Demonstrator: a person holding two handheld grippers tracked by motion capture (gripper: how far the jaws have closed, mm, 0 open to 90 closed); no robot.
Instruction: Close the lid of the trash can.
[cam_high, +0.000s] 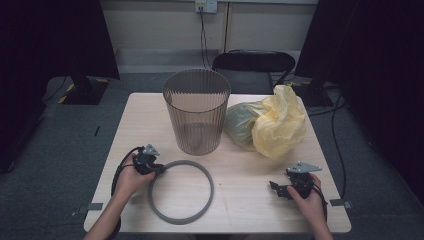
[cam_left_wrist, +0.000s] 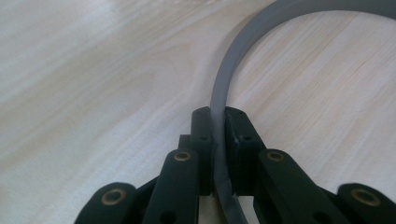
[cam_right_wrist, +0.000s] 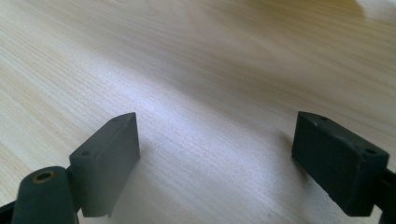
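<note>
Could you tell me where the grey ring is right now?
In the high view the grey ring lies flat on the table, front left, before the bin; the left gripper pinches its rim.

On the table (cam_high: 240, 200), ring (cam_high: 180, 191) before bin (cam_high: 196, 112); bag (cam_high: 267, 123) right of bin.

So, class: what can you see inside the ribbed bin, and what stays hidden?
Through the translucent ribbed bin only its dim floor shows, with nothing visible inside. The wall blurs the view, so a small flat item couldn't be ruled out. The yellow bag lies outside, beside it.
</note>
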